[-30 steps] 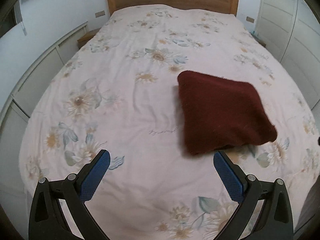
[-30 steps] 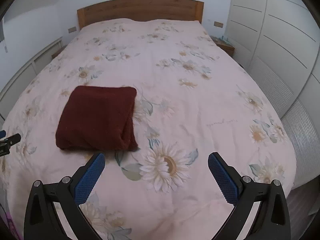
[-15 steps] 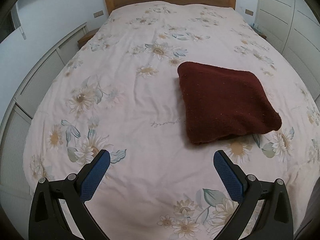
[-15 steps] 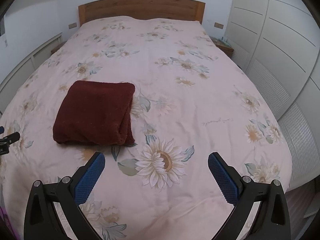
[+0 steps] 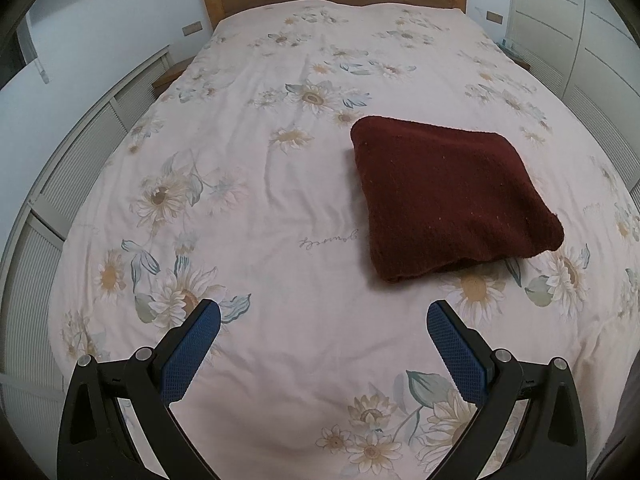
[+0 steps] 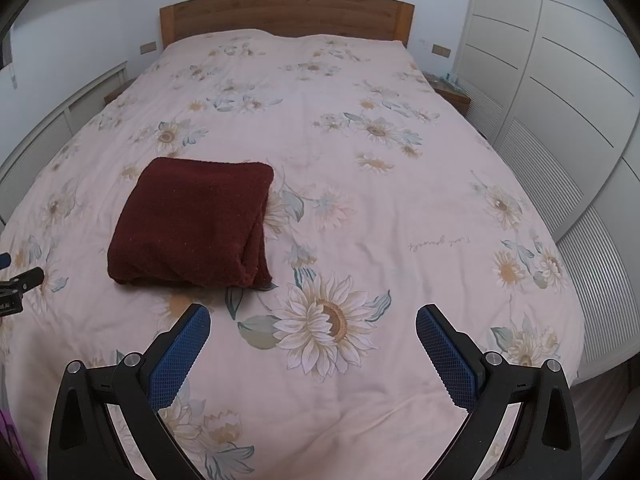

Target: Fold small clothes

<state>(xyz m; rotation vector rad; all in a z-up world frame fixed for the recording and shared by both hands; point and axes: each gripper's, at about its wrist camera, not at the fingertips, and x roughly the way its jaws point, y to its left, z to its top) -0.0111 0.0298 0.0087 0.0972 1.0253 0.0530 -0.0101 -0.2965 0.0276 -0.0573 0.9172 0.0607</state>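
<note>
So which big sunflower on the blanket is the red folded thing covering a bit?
In the right wrist view, the pale one tucked against the right edge of the folded maroon garment. The biggest sunflower, nearer the right gripper, lies fully uncovered.

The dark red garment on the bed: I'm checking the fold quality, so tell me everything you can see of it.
The dark red garment is a fuzzy, knit-looking piece with pale specks, folded into a thick, roughly square bundle. Stacked layers show along its right edge and near corner in the right wrist view, and its near edge lifts a little in the left wrist view. It lies flat on the floral bedspread and touches nothing else. Both claws, left and right, are open and clear of it.
</note>
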